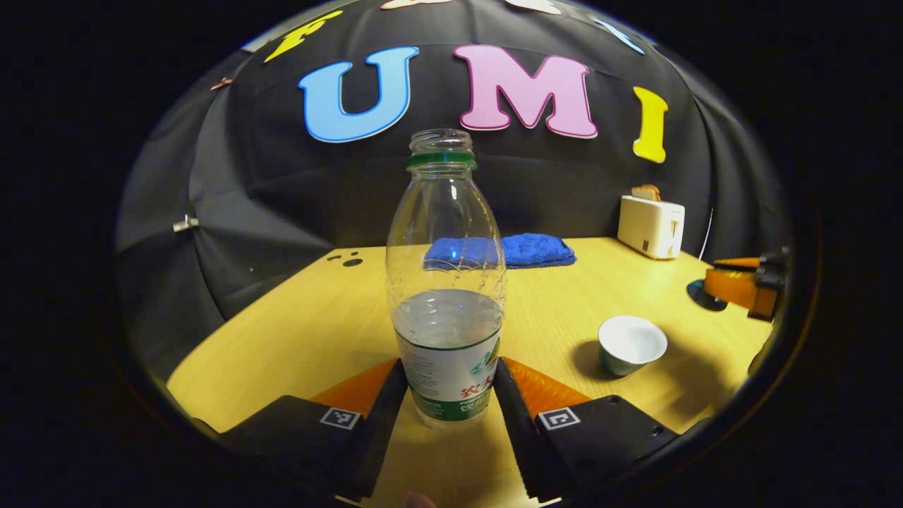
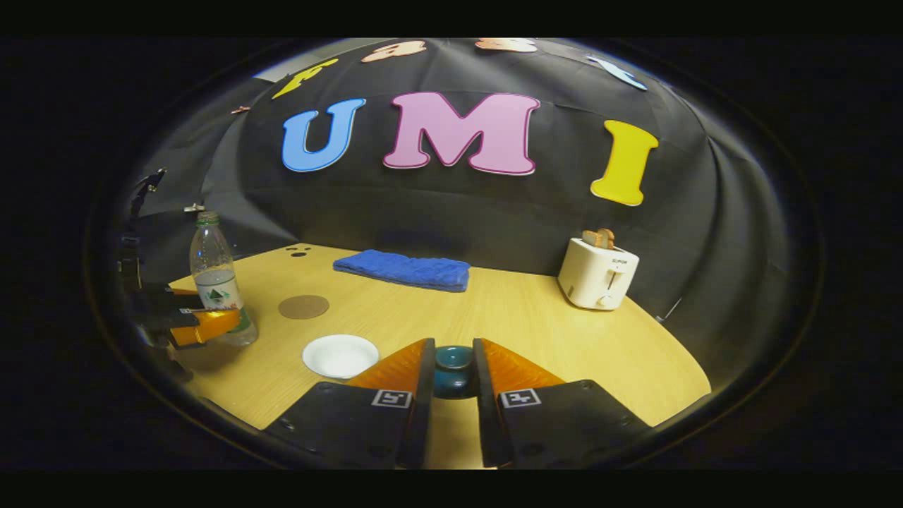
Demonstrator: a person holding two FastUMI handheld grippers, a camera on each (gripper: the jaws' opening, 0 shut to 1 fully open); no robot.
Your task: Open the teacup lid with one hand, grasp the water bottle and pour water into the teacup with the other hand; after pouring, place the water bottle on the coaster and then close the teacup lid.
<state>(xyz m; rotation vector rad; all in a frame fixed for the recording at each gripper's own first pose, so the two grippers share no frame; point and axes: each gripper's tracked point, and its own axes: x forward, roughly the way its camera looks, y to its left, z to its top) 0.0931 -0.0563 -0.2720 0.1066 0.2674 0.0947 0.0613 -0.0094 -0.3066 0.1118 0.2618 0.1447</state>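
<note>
A clear water bottle [image 1: 447,282] with no cap and a green neck ring stands upright, about a third full. My left gripper [image 1: 449,370] is shut on its labelled lower part. The teacup [image 1: 631,343] stands uncovered to the bottle's right, white inside. In the right gripper view, my right gripper [image 2: 453,346] is shut on the dark teal lid [image 2: 453,374] by its knob. The teacup [image 2: 341,355] lies left of it, the round brown coaster [image 2: 303,306] beyond, and the bottle [image 2: 215,282] sits at far left in the left gripper [image 2: 204,323].
A folded blue towel [image 2: 402,269] lies at the back of the wooden table [image 2: 536,317]. A white toaster [image 2: 598,274] with bread in it stands at the back right. The right gripper [image 1: 737,286] shows at the far right of the left gripper view.
</note>
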